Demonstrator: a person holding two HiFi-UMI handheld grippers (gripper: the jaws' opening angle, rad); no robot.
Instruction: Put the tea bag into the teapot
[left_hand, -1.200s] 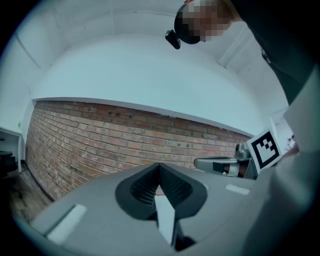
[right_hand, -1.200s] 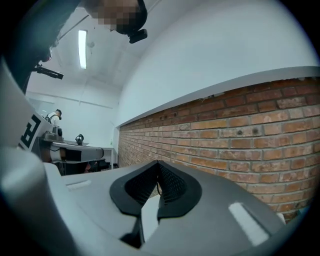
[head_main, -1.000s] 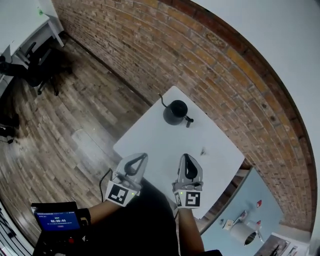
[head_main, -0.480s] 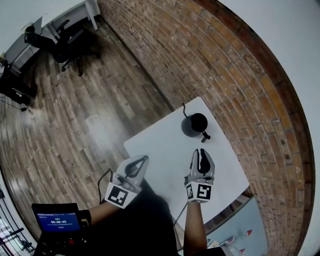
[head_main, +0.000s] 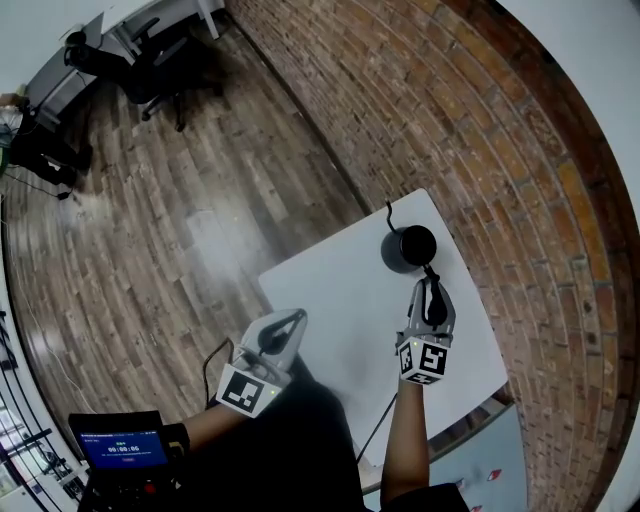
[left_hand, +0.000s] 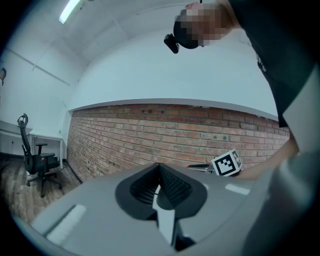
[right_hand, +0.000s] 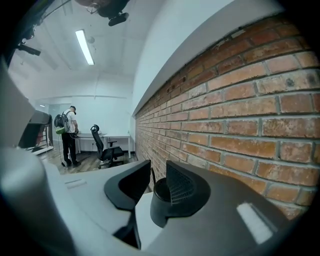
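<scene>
A black teapot (head_main: 408, 247) with a thin spout stands at the far end of the white table (head_main: 340, 300). My right gripper (head_main: 432, 288) hovers just short of it, its tips close to the pot. Its jaws have just been opening and stand apart with nothing held. In the right gripper view the teapot (right_hand: 160, 192) shows in the gap of the right gripper (right_hand: 157, 175), beyond the fingers. My left gripper (head_main: 296, 319) waits over the table's near left edge, and the left gripper (left_hand: 160, 176) has its pads together. I see no tea bag in any view.
A brick wall (head_main: 480, 130) runs close behind the table's far side. Wooden floor (head_main: 150, 230) lies to the left, with an office chair (head_main: 165, 70) and desks far off. A person (right_hand: 67, 132) stands in the distance. A black device with a screen (head_main: 120, 445) sits near my left arm.
My right gripper has travelled forward across the table up to the teapot, and its jaws have parted. The head view has swung. The left gripper has hardly shifted.
</scene>
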